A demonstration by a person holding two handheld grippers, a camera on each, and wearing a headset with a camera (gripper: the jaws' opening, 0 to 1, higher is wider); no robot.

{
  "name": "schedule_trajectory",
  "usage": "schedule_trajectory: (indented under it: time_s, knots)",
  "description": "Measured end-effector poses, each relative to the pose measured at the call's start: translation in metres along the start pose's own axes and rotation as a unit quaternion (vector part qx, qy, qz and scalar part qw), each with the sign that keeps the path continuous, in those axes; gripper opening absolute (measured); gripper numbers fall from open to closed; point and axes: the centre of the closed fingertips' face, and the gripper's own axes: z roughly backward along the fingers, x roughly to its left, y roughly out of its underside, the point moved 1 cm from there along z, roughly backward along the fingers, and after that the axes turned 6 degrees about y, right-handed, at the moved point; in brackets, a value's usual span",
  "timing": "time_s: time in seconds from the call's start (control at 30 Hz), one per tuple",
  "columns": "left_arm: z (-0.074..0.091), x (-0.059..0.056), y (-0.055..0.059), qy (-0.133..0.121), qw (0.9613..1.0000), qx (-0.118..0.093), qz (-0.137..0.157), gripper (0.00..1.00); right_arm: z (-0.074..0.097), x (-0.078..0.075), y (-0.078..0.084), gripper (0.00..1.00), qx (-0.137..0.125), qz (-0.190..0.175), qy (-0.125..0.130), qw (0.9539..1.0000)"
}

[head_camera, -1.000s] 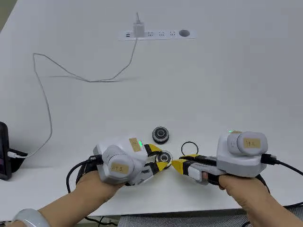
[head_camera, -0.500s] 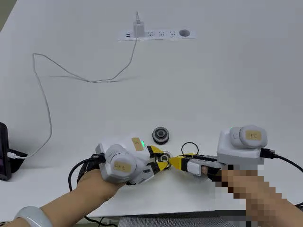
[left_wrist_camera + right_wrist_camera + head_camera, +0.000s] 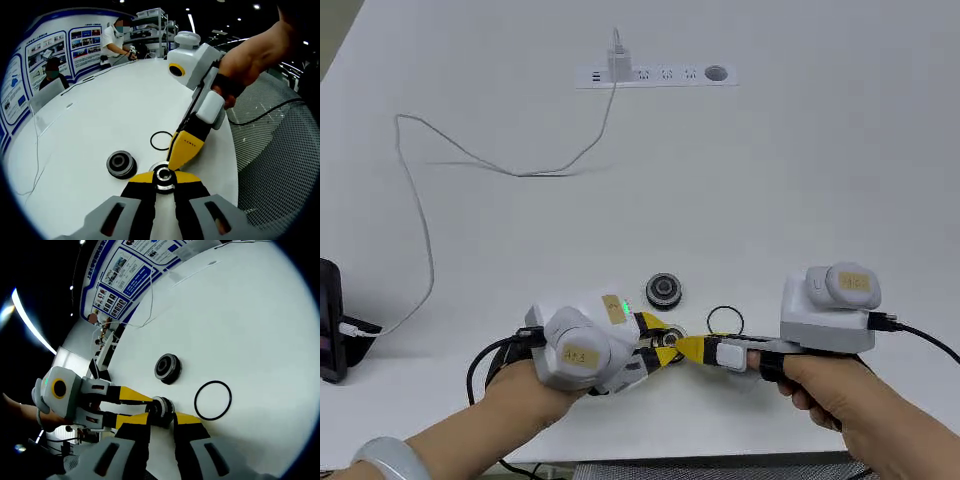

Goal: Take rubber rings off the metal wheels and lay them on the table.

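Observation:
A small metal wheel [image 3: 668, 340] with a black rubber ring on it sits low over the table's front, and both grippers grip it. My left gripper [image 3: 164, 176] is shut on the wheel [image 3: 164, 175] from the left. My right gripper [image 3: 161, 416] comes in from the right and is shut on the rim of that wheel [image 3: 162, 411], where the rubber ring sits. In the head view the right gripper's [image 3: 688, 348] yellow tip meets the left gripper [image 3: 658, 345] at the wheel. A second wheel [image 3: 665, 290] with its ring lies just behind. One loose rubber ring [image 3: 724, 321] lies flat on the table to the right.
A white power strip [image 3: 655, 74] lies at the far edge, and its cable [image 3: 420, 230] loops down the left side to a dark device [image 3: 330, 320] at the left edge. In the left gripper view, people stand at shelves beyond the white table [image 3: 770, 180].
My right gripper has moved left and closed in on the wheel that the left gripper holds. The left gripper, second wheel and loose ring have stayed put.

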Motion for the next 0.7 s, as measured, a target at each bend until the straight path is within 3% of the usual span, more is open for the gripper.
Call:
schedule_trajectory:
  time_s: [0.3,0.7]
  knots:
    - [0.0004,0.0001,0.0012,0.000,1.0000,-0.001,0.000,0.13,-0.0016,0.0005,0.0016,0.19,0.002,-0.039,-0.020,0.9990]
    - [0.0008,-0.0014,0.0015,-0.001,1.0000,0.001,0.004,0.13,0.0005,0.0076,0.0036,0.18,0.004,-0.034,-0.032,0.9989]
